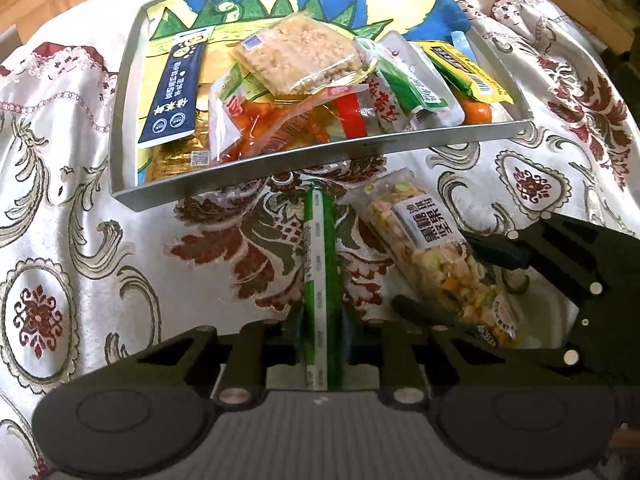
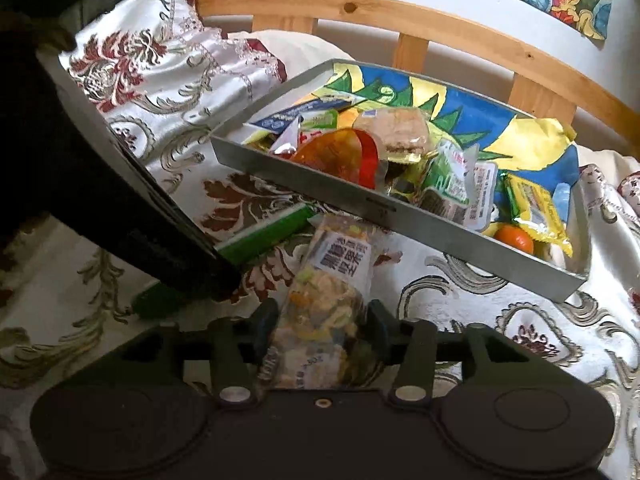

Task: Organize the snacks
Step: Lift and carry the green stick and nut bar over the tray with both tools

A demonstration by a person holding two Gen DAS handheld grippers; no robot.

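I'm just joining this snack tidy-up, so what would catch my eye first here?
The grey tray heaped with bright snack packets sits farthest back on the patterned cloth. In front of it, the left gripper pinches a green stick packet, and the right gripper clasps a clear nut bar.

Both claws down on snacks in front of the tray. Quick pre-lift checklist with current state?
1. Left claw shut on the green stick packet: ok.
2. Right claw gripping the clear nut-mix bag: ok, pads at both sides; firmness cannot tell.
3. Packets apart from each other: ok, patterned cloth shows between them in the left wrist view.
4. Claws clear of each other: cannot tell; they sit very close.
5. Metal tray has room: ok, bare painted liner at the back, though the front is piled.
6. Nut-mix bag top clear of the tray wall: not ok, it appears to touch it.
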